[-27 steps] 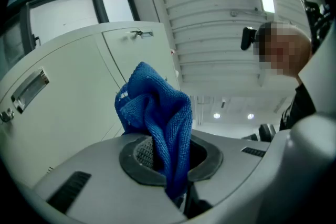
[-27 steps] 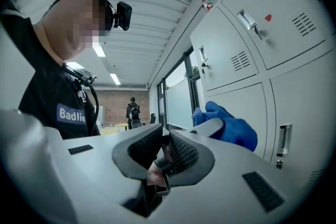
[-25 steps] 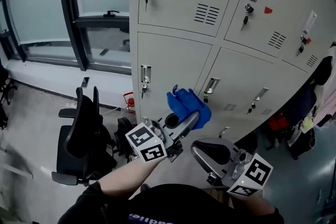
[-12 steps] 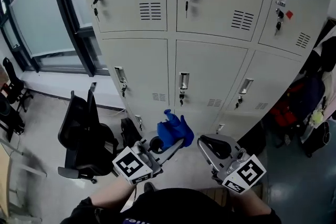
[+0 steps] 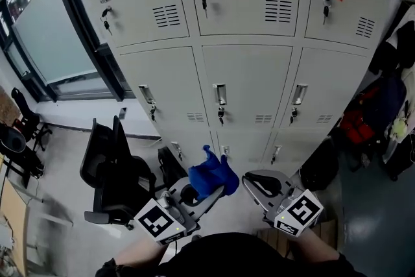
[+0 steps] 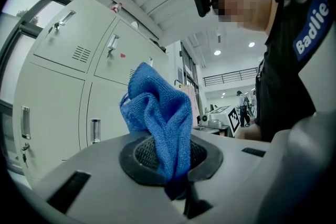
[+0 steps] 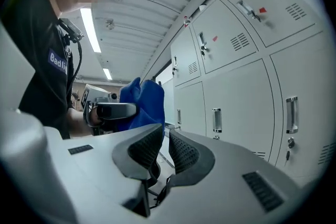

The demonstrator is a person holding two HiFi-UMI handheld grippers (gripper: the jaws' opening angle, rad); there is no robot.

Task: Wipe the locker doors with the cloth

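A black office chair [image 5: 110,172] is seen on the floor by its left edge, the left tool [image 5: 215,189] is clamped on the bunched blue cloth [image 5: 211,175], held in front of the lower locker doors [image 5: 249,84], and the right tool [image 5: 249,182] is held just beside it, jaws nearly together on nothing.

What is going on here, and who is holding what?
A person stands facing a bank of grey lockers with a gripper in each hand. The left gripper is shut on a bunched blue cloth, which sticks up from its jaws. The right gripper holds nothing, with its jaws drawn close together. Both are held low in front of the lockers, and the cloth does not seem to touch a door yet.
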